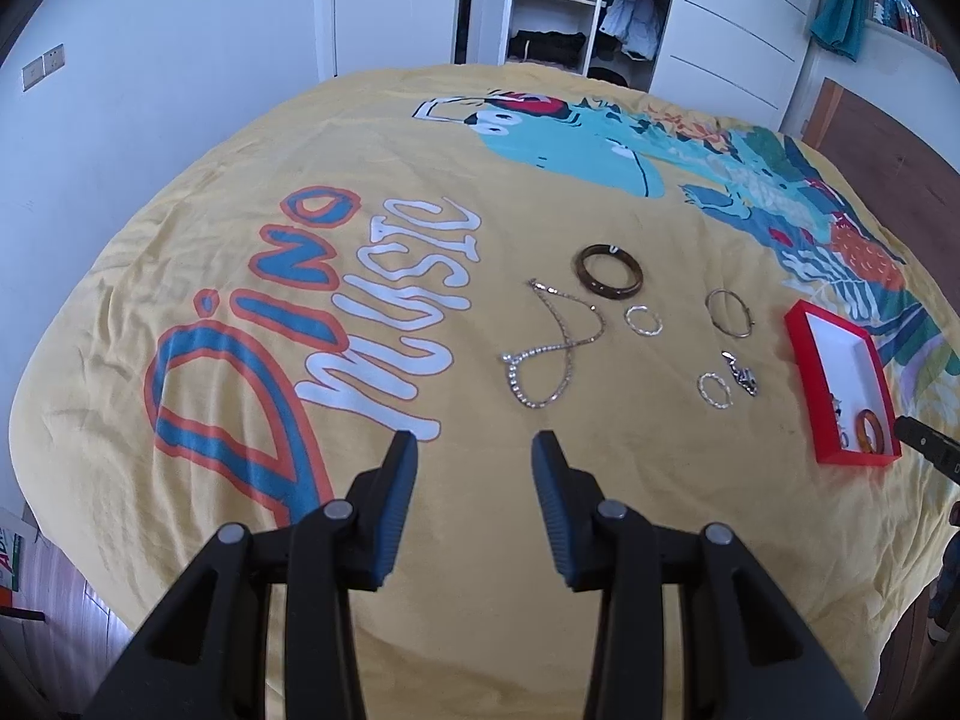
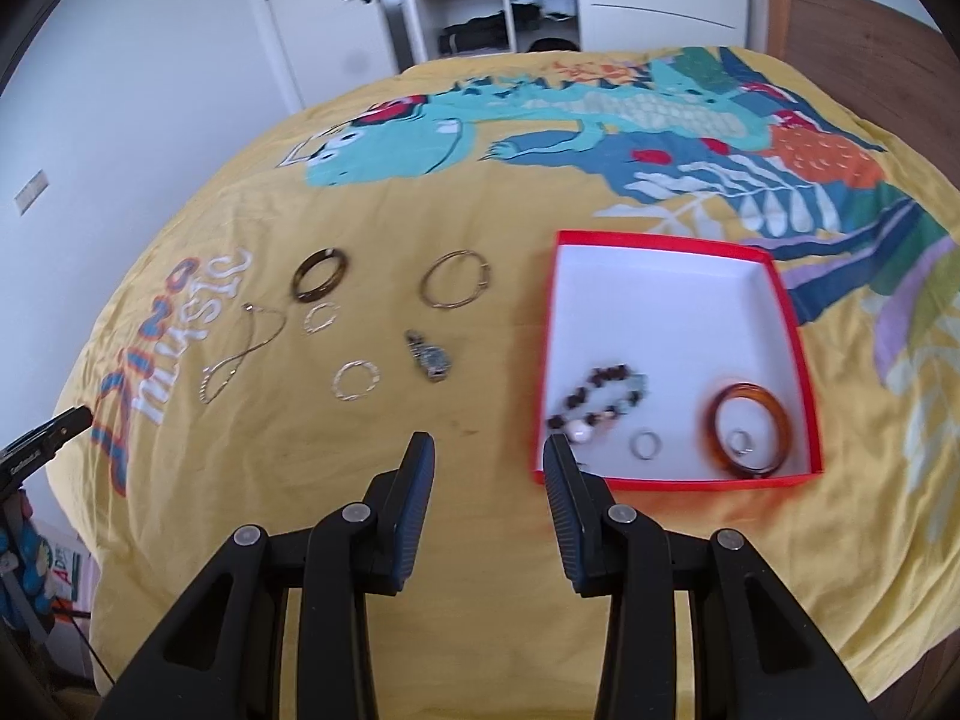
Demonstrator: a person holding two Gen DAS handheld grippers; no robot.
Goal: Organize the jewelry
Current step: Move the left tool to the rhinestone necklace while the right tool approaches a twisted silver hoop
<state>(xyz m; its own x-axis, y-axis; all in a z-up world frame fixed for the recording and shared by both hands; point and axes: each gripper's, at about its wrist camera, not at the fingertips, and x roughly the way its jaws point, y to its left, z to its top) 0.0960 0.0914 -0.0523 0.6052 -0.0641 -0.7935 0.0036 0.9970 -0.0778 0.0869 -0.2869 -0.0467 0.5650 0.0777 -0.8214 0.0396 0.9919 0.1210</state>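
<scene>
Right claw (image 2: 487, 461) spread, box (image 2: 804, 372) just right

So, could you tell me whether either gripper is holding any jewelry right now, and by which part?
Nothing is held. The left gripper and right gripper are both open and empty above the bedspread.

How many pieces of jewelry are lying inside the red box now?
4: a beaded bracelet near-left, an amber bangle near-right, a ring inside that bangle, a ring between them. None seems hidden.
</scene>
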